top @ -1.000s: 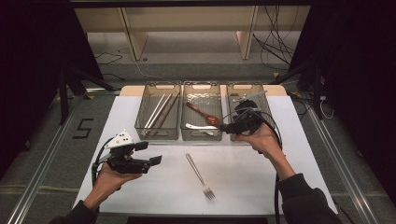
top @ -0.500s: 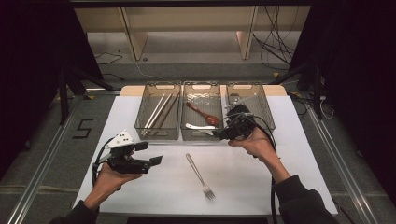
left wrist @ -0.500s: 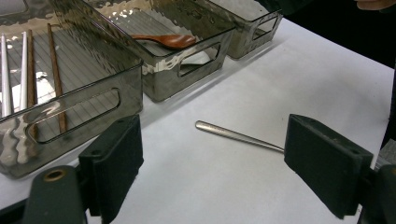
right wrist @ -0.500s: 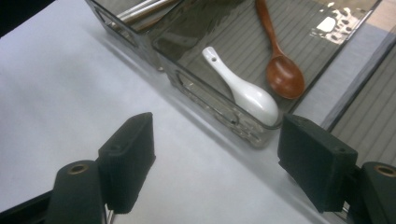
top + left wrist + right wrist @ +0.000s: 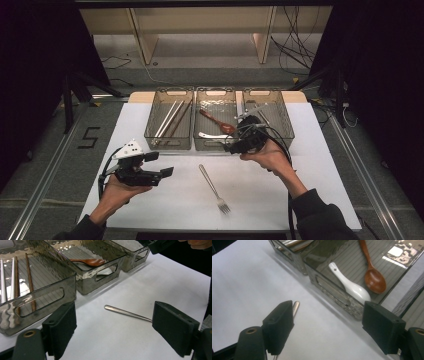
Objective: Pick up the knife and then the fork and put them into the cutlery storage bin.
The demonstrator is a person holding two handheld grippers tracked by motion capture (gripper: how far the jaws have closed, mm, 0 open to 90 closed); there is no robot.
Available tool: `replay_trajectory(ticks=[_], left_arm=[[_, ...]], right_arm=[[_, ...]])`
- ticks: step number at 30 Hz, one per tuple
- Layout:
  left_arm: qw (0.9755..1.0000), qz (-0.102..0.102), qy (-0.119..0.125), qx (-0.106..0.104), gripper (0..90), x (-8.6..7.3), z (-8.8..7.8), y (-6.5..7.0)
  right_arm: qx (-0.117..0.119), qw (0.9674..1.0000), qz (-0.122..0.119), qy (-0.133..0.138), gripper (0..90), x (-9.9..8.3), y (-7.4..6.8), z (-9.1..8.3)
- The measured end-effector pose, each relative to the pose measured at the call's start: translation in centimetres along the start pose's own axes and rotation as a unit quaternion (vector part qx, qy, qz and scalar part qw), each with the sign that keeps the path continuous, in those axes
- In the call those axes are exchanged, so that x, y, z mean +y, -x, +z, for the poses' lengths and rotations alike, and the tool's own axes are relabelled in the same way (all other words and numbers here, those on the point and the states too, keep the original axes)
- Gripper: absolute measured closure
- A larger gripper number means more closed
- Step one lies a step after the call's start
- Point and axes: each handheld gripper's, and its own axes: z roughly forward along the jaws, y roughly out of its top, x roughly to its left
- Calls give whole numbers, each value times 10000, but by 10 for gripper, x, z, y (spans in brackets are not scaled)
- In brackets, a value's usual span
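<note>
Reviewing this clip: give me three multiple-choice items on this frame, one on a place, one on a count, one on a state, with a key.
1. Where does the fork lie?
A. In the left bin
B. On the white table top, in front of the bins
C. In the right gripper

2. How many spoons lie in the middle bin?
A. None
B. Two
C. Four

3. How do the right gripper fingers stand?
A. Open, holding nothing
B. Shut on the fork
C. Shut on a spoon

Key: 1 B, it rests on bare table; 2 B, one brown, one white; 3 A, a wide gap.

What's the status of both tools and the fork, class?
Left tool open, empty. Right tool open, empty, at middle bin front. Fork flat on table, untouched. Nothing in the way.
</note>
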Motion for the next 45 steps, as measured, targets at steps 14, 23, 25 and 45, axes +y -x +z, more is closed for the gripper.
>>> replay_trajectory(ticks=[14, 23, 25, 45], left_arm=[[10000, -3, 3, 4, 189, 0, 0, 0], [10000, 5, 3, 1, 189, 0, 0, 0], [10000, -4, 4, 2, 189, 0, 0, 0], [10000, -14, 30, 5, 189, 0, -1, 0]], right_arm=[[160, 9993, -242, -218, 252, -1, -20, 12], [207, 9986, -328, -366, 253, -3, -29, 20], [225, 9981, -374, -428, 253, -3, -31, 23], [293, 9909, -761, -1068, 270, -18, -56, 56]])
